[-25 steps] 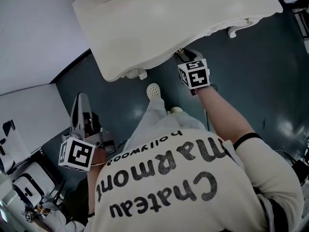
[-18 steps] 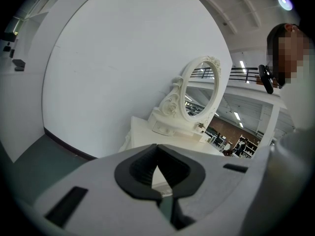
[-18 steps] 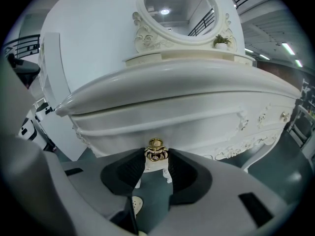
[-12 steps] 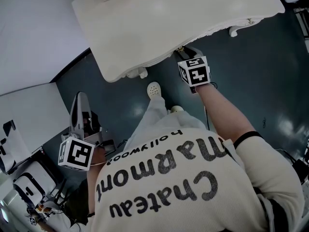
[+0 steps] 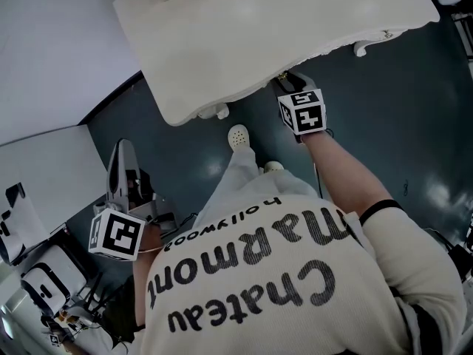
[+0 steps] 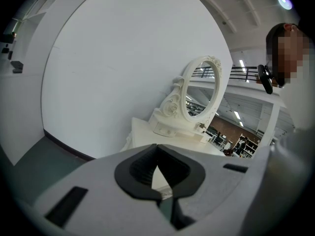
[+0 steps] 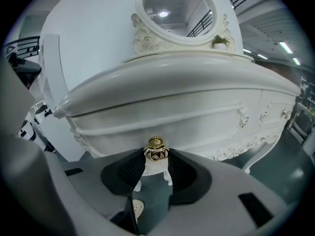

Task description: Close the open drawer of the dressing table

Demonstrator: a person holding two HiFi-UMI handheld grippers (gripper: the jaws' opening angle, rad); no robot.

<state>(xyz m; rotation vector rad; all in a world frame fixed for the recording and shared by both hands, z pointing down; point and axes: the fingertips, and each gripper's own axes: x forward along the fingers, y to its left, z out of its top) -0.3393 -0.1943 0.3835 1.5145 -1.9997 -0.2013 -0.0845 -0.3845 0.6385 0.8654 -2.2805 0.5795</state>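
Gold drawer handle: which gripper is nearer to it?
Right. The right gripper grips the gold handle; the left gripper hangs low, away from the dressing table.

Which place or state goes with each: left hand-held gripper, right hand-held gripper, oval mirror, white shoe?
1 left hand-held gripper
2 right hand-held gripper
3 oval mirror
4 white shoe

A on the dark floor
B jaws together, empty
C atop the dressing table
D closed on the gold handle

Pairs: 1-B, 2-D, 3-C, 4-A
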